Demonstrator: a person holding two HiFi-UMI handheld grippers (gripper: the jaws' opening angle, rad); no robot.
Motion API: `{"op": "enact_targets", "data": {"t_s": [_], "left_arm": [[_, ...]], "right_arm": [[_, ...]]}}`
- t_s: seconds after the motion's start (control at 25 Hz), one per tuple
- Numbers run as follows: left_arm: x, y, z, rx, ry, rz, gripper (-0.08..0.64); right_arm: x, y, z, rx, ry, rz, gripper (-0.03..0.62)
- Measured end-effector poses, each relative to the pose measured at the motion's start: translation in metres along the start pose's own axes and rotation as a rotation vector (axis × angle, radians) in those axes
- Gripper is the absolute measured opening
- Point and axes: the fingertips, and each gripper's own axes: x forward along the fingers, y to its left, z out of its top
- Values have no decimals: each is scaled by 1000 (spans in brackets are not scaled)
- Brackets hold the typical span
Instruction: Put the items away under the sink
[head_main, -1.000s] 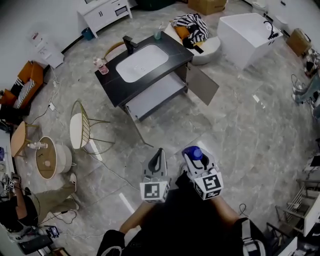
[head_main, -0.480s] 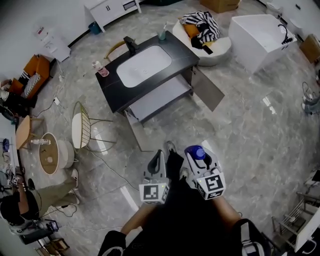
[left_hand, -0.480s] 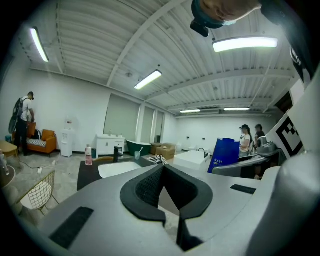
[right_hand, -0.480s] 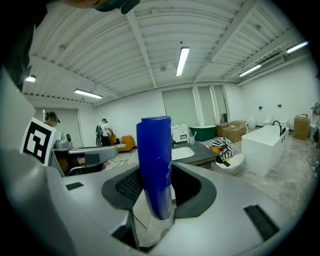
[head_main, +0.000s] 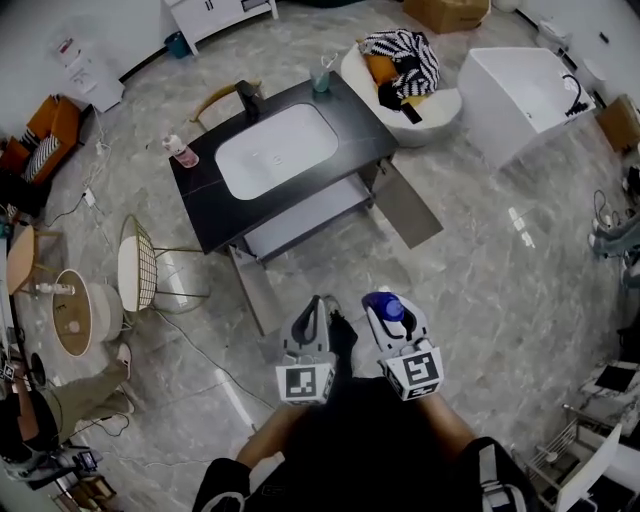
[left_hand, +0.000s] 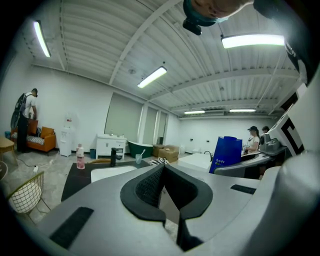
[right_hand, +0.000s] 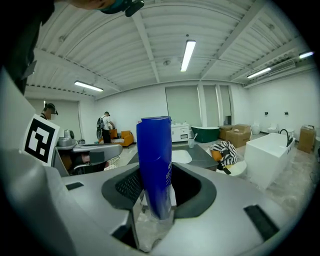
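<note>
high overhead, others low, sharing sink (head_main: 275, 150)

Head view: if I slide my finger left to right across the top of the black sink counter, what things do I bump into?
pink bottle → black faucet → cup with a toothbrush

The sink bench (head_main: 200, 200) stands in the upper middle of the head view. On it, a small bottle (head_main: 181, 151) stands at the left end, a tap (head_main: 247, 97) behind the sink (head_main: 275, 150), and a cup (head_main: 321, 78) at the top right corner. A wire chair (head_main: 140, 275) stands left of the bench. At the bottom middle, the left tool (head_main: 316, 303) sits beside the right tool (head_main: 383, 318), which has a bottle (head_main: 392, 304) in it.
</note>
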Motion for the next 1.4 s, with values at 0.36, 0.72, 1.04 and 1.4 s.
{"op": "enact_targets", "data": {"t_s": [0.36, 0.72, 1.04, 1.4], "left_arm": [[96, 60, -3, -32, 11, 56, 17], [164, 83, -59, -84, 12, 142, 17], [230, 102, -164, -108, -7, 208, 16], [284, 123, -297, -122, -21, 249, 17]], "right_arm": [[121, -46, 13, -53, 1, 46, 158], [214, -96, -34, -81, 19, 100, 158], [305, -144, -120, -111, 26, 146, 158], [392, -183, -238, -110, 21, 172, 158]]}}
